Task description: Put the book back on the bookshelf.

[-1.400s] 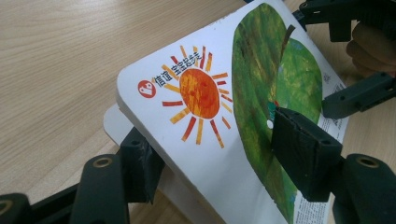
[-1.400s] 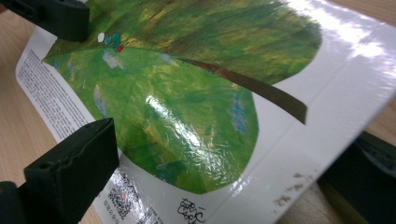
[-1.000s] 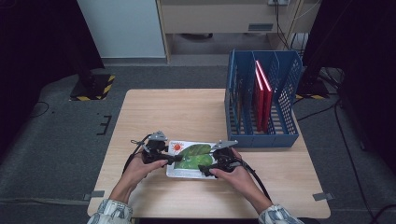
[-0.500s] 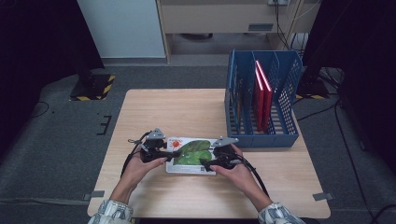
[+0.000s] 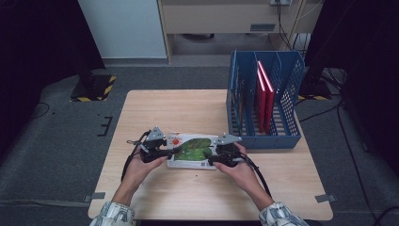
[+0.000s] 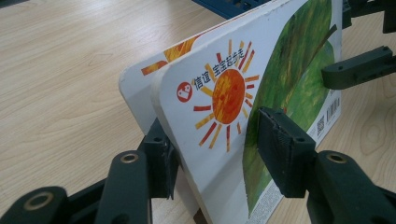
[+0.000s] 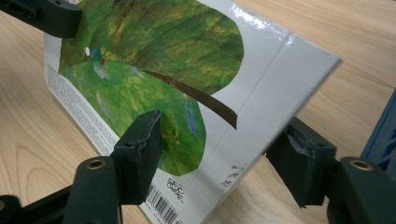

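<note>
Table (image 5: 188, 108): one light wooden worktop is carrying everything; two forearms in patterned sleeves are coming in over its near edge.
File rack (image 5: 282, 84): one blue mesh rack is standing at the right edge, towards the far right corner, with several upright compartments.
Red books (image 5: 262, 94): two thin red books are standing upright together in a middle compartment of the rack; something more is showing in the leftmost compartment, too dim to name.
Picture book (image 5: 193, 149): one board book with a green leaf and an orange sun on a white cover is sitting near the middle of the near edge, just left of the rack, between the two grippers; in the gripper views (image 6: 261, 93) (image 7: 177, 79) it is tilting up off the wood.
Left gripper (image 5: 165, 153): its jaws are clamping the sun end of the picture book, one pad on the cover, one behind (image 6: 212, 149).
Right gripper (image 5: 215, 159): its jaws have just been closing and are straddling the spine end of the picture book (image 7: 219, 154); the cover-side pad is touching, while the other pad's contact is not clear, so I cannot tell whether the grip is firm.
</note>
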